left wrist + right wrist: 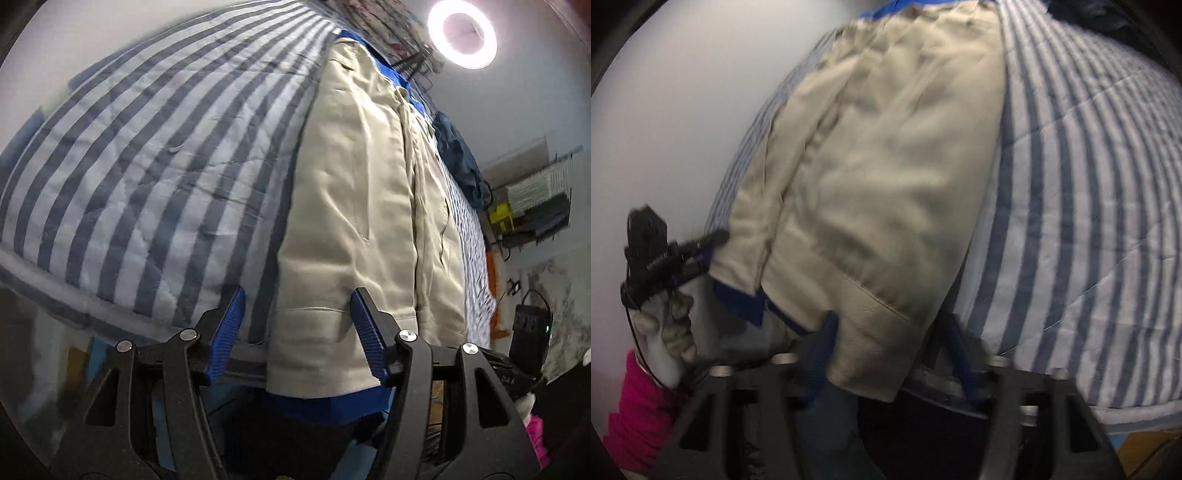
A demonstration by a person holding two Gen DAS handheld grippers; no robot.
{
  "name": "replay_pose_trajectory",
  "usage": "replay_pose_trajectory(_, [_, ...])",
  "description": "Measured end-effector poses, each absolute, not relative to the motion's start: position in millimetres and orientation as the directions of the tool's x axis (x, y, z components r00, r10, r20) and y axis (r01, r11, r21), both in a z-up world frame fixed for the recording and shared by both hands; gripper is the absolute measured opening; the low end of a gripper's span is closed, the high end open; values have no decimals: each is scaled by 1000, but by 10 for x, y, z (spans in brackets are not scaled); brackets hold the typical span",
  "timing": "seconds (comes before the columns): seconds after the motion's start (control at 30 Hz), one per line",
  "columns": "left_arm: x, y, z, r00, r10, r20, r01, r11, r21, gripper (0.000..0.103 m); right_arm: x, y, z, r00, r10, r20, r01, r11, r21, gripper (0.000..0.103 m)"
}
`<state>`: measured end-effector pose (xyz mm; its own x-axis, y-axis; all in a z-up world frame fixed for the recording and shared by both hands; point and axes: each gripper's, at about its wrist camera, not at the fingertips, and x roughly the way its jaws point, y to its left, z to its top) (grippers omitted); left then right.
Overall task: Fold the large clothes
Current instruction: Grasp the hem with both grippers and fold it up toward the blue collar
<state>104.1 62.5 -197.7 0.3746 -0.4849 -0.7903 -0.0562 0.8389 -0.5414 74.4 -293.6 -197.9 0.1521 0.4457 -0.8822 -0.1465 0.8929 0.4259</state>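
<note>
The left gripper (pixel 297 325) has its blue ribbed fingers (pixel 229 332) spread, straddling the hem of the beige cotton jacket (pixel 351 206) without pinching. The right gripper (pixel 886 354) (blurred) likewise stands parted around the hem's other corner on the blue-and-white striped quilt (pixel 147 166).

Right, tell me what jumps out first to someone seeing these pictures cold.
A beige jacket with blue lining lies along a bed covered by a blue-and-white striped quilt, its hem hanging over the near edge. The left gripper and right gripper each straddle a hem corner, jaws apart. A bright ring light glows at upper right in the left view.
</note>
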Motion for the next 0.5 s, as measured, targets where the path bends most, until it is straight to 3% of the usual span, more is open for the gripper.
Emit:
replay_pose_trajectory(0.03, [1041, 574, -1955, 368, -488, -791, -33, 844, -536, 39, 734, -2935, -1991, 155, 438, -885, -148, 896, 418, 36])
replay_pose_trajectory(0.07, [1040, 536, -1927, 369, -473, -800, -23, 856, -517, 36, 724, -2943, -1982, 162, 428, -889, -156, 901, 405, 26])
replay_pose_trajectory(0.13, [1016, 490, -1867, 384, -458, -802, -7, 867, -499, 33, 689, -3022, -1890, 172, 435, -884, -161, 898, 410, 16])
replay_pose_trajectory(0.23, [992, 501, -1825, 395, -482, -782, -3, 850, -526, 33, 601, -3146, -1635, 213, 474, -854, -202, 877, 436, 10])
replay_pose_trajectory(0.37, [1007, 549, -1977, 360, -482, -799, -38, 848, -529, 46, 550, -3109, -1843, 182, 459, -869, -202, 883, 424, 12])
replay_pose_trajectory(0.5, [976, 575, -2004, 336, -534, -776, -26, 818, -574, 47, 571, -3131, -1918, 162, 510, -845, -197, 855, 479, 29])
